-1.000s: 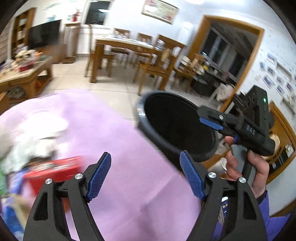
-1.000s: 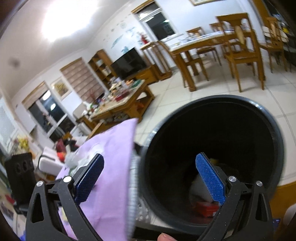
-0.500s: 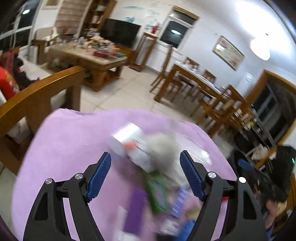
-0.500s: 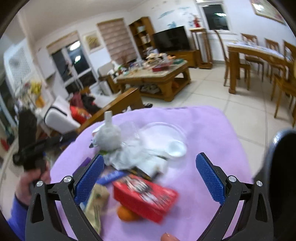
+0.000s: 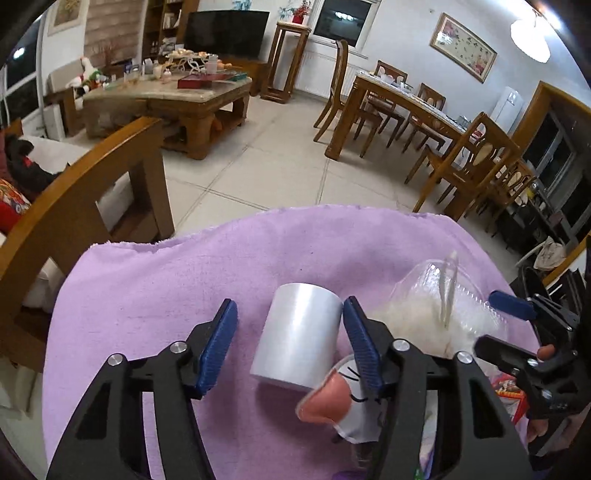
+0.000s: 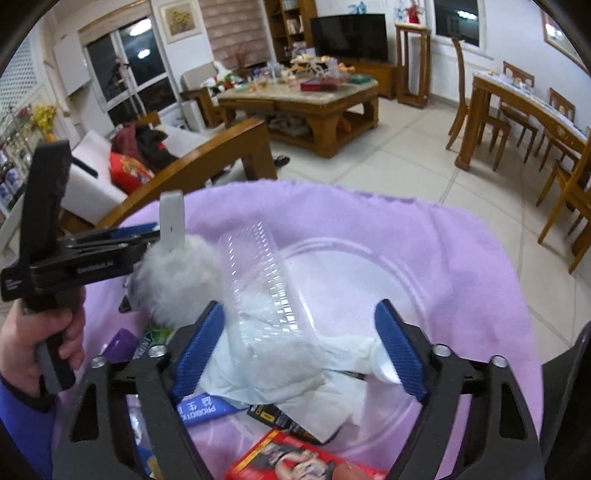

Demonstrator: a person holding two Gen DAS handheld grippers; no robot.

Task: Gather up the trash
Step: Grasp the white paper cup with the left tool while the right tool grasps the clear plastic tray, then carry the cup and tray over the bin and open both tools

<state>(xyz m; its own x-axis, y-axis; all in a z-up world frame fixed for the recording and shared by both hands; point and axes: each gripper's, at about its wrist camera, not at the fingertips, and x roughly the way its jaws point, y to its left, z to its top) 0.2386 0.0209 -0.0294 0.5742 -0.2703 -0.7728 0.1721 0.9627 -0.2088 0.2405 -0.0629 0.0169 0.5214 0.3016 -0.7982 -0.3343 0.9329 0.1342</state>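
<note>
Fuzzy matt purple cloth, clear ribbed plastic container, crumpled white paper, smooth white cylinder.

A lilac cloth covers the table. Beyond it, on pale floor tiles, stand a wooden coffee table crowded with clutter, a dark television, and a dining table with chairs around it. A framed picture hangs on the wall.

**Two wrist views close over one surface**

The purple-covered surface is viewed closely from behind the left tool, toward the dining chairs. It is viewed likewise from behind the right tool, toward the sofa. The fluffy white object is shared
</note>
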